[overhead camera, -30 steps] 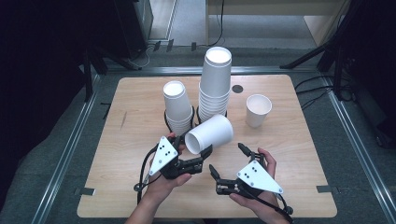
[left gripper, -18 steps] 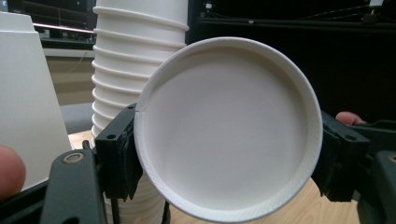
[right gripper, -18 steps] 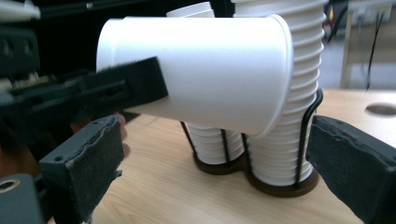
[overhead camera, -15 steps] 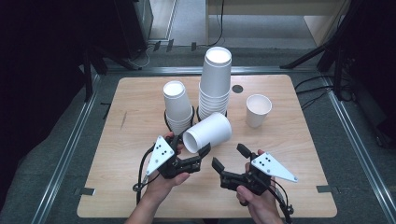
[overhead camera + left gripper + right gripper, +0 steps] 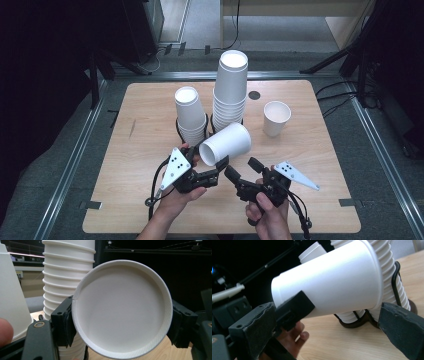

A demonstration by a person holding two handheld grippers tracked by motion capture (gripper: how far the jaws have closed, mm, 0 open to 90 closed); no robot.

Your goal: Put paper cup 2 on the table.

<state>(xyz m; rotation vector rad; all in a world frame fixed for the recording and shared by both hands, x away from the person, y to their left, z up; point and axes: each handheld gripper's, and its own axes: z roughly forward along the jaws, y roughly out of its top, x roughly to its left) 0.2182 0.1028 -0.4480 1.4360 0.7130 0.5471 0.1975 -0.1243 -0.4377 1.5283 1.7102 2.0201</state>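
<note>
We logged one white paper cup (image 5: 226, 144), tipped sideways just in front of the tall cup stack (image 5: 230, 87), clamped by our left gripper (image 5: 216, 172). Our right gripper (image 5: 245, 169), jaws apart and just widening, sat beside the cup without touching it.

No text, label, brand, number or sign can be read anywhere: the white paper cups (image 5: 227, 144) and the tabletop (image 5: 150, 115) are plain.
</note>
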